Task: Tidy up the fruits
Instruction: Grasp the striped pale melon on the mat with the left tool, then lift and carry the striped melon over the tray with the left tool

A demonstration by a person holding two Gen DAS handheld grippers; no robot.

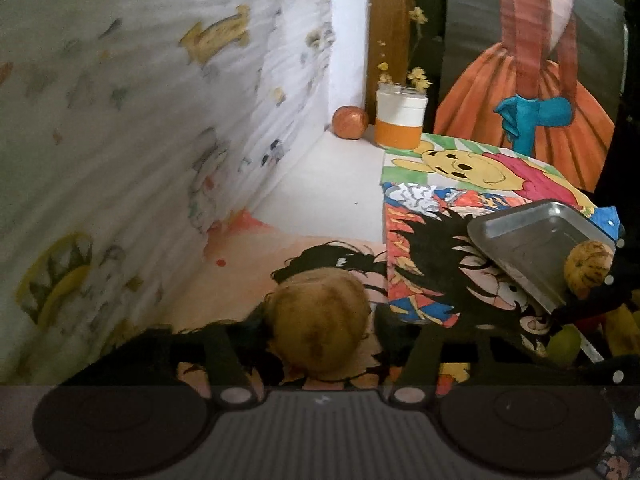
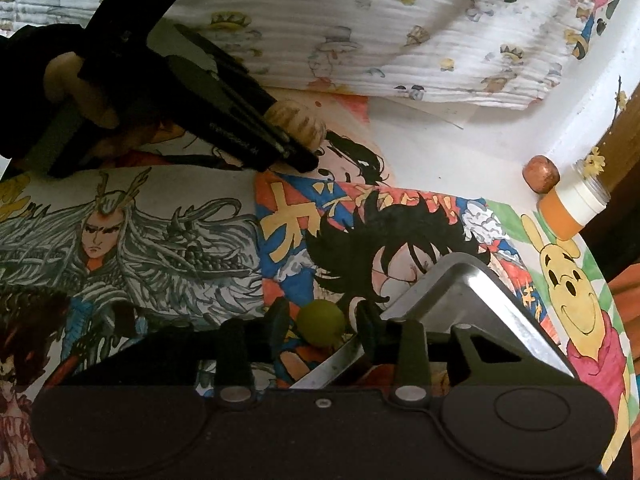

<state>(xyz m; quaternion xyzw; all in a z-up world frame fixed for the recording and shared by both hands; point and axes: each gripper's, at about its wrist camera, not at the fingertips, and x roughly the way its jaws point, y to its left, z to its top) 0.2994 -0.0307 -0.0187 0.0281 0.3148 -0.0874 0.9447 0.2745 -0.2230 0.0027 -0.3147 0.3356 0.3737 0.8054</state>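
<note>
My left gripper is shut on a tan striped round fruit, low over the drawings near the patterned cloth; it also shows in the right wrist view between the left gripper's black fingers. My right gripper is shut on a small green fruit beside the near corner of a metal tray. In the left wrist view the tray lies at the right with a yellow streaked fruit at its edge, and the green fruit shows below it.
Colourful drawings cover the table. A patterned white cloth hangs along the left. An orange-and-white jar with dried flowers and a copper-coloured ball stand in the far corner. A painting of an orange dress leans behind.
</note>
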